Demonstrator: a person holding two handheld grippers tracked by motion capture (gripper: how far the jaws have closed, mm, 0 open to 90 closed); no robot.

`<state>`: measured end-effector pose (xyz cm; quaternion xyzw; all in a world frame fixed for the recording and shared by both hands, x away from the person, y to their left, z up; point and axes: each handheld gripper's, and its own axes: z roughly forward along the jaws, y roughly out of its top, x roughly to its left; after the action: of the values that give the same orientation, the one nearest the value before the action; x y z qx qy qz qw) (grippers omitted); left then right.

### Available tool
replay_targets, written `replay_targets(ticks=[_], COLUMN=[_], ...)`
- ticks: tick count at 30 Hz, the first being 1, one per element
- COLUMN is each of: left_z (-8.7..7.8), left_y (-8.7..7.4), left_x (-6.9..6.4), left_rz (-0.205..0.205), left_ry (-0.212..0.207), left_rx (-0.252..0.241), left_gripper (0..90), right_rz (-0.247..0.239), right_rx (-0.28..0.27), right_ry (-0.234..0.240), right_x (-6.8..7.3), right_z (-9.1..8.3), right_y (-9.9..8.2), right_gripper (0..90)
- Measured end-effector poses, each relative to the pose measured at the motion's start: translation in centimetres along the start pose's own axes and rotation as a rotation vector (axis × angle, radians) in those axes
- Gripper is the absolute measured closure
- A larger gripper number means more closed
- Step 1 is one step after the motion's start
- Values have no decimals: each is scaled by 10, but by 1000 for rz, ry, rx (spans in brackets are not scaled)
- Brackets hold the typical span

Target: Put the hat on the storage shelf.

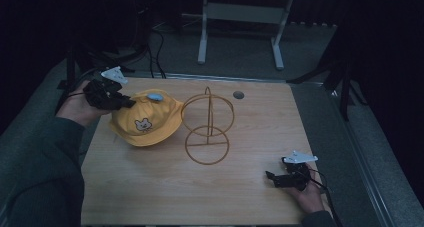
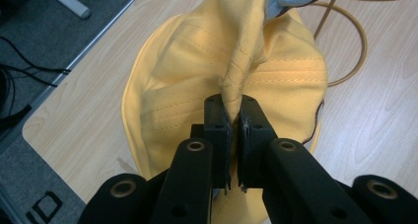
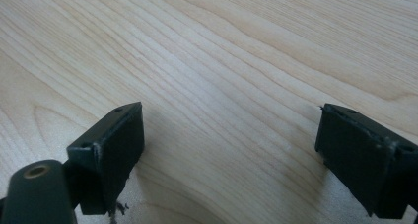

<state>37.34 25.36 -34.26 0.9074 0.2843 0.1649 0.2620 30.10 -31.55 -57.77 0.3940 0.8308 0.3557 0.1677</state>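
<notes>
Left gripper (image 2: 235, 116) pinches a fold of the yellow cloth bucket hat (image 1: 145, 118) lying on the wooden table (image 1: 150, 187) beside the gold wire stand (image 1: 207, 127), right gripper (image 3: 229, 135) gaping wide over bare wood

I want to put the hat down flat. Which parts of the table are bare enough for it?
The wide front strip of the table is bare, between the wire stand and the near edge, left of the right gripper. The far right corner past the small round hole is free too. The hat and stand crowd the far left.

Left tool (image 2: 235, 119) clamped, right tool (image 3: 231, 155) agape.
</notes>
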Motion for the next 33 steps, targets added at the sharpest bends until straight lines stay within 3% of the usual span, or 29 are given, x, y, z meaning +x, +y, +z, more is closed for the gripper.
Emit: replay_targets(ticks=[9,33], left_z=[-7,-33], left_y=[1,-4], left_x=[-2,6], left_rz=[7,-21], left_ry=[13,54], left_rx=[-14,-67], left_gripper=[850,849], right_rz=[0,2], right_rx=[0,0], right_ry=[0,0], right_x=[0,0], right_z=[0,0], right_y=[0,0], right_gripper=[112,112])
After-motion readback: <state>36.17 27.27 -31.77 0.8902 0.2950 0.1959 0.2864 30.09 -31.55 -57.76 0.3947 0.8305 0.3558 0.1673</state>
